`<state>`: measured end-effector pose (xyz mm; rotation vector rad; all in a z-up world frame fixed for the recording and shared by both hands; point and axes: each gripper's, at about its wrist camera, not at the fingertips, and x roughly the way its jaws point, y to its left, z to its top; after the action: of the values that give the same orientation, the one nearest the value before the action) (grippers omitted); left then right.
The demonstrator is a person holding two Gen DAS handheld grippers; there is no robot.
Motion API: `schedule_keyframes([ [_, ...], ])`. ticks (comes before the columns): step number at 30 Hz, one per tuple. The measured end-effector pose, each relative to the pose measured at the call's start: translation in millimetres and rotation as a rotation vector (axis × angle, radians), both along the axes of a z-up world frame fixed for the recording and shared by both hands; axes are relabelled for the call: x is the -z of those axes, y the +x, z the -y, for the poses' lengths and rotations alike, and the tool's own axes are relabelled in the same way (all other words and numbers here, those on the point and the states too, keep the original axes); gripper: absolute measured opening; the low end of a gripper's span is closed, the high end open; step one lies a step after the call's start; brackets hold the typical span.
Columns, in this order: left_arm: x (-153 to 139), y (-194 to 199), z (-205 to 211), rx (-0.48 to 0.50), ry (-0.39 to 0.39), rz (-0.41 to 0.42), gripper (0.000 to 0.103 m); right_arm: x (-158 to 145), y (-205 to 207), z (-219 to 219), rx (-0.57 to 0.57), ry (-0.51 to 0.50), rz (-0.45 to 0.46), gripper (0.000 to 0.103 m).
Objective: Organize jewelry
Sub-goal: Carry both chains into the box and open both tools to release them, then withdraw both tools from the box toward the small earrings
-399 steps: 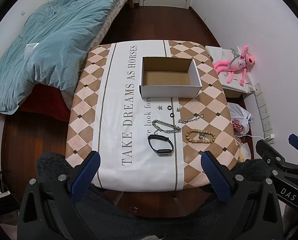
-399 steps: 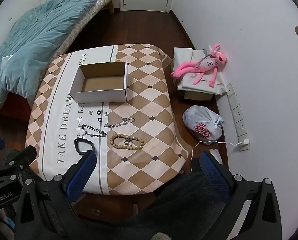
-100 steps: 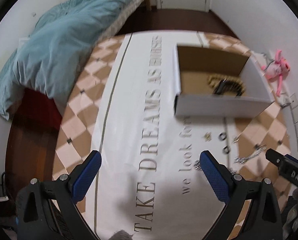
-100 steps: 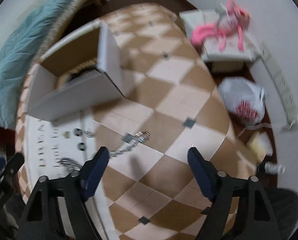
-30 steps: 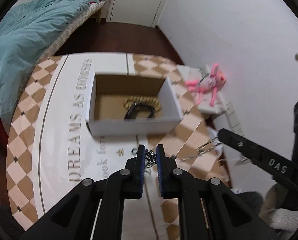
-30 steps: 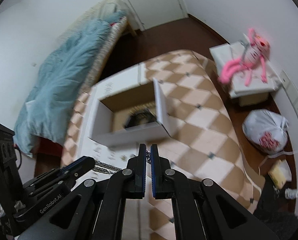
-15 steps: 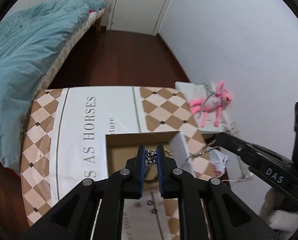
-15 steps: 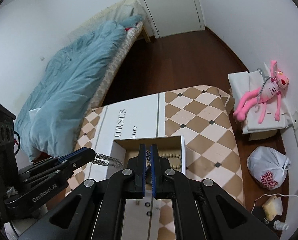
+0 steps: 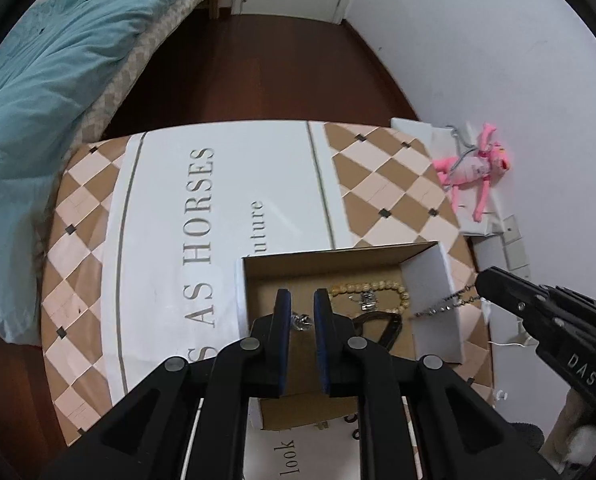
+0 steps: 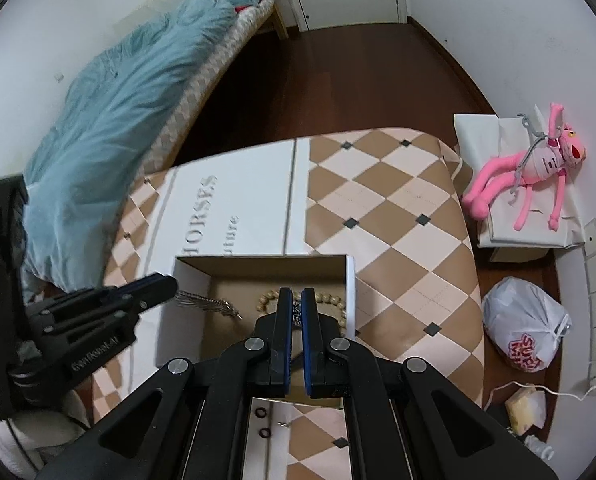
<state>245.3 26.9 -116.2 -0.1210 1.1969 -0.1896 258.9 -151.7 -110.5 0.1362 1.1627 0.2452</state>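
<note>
Already boxed below both grippers: bead bracelet [image 9: 368, 289] and black band [image 9: 382, 326] inside cardboard box [image 9: 338, 254]. Pinched in left gripper [image 9: 300, 316]: silver chain [image 10: 207, 303]; in right gripper [image 10: 296, 312]: second chain [image 9: 446, 303], both over box. Left behind grippers: 2 small rings [image 10: 262, 422], tiny stud [image 10: 283, 424].

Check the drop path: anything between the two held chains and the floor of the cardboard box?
Nothing blocks it. The left gripper and right gripper hold silver chains above the open box; the bead bracelet and black band lie inside.
</note>
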Motion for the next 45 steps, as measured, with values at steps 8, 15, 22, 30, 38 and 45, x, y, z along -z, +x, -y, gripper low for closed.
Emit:
schedule_keyframes([
  [8, 6, 3, -6, -0.051, 0.070, -0.004, 0.063, 28, 11, -6, -0.032, -0.055, -0.118, 0.006],
  [15, -2, 3, -16, -0.088, 0.132, 0.034, 0.091, 30, 13, -6, -0.024, -0.079, -0.151, 0.061],
  [22, -4, -11, -17, -0.116, 0.168, 0.075, 0.099, 20, 3, -8, -0.019, -0.169, -0.089, 0.077],
  [30, 12, -38, -11, -0.117, 0.177, 0.068, 0.099, 42, -21, 3, 0.040, -0.244, -0.065, 0.092],
  [38, 14, -52, -4, -0.123, 0.171, 0.072, 0.099, 47, -37, 12, 0.082, -0.264, -0.036, 0.094],
  [45, -8, -62, 0, -0.132, 0.164, 0.120, 0.099, 18, -51, 12, 0.097, -0.265, 0.038, 0.095],
])
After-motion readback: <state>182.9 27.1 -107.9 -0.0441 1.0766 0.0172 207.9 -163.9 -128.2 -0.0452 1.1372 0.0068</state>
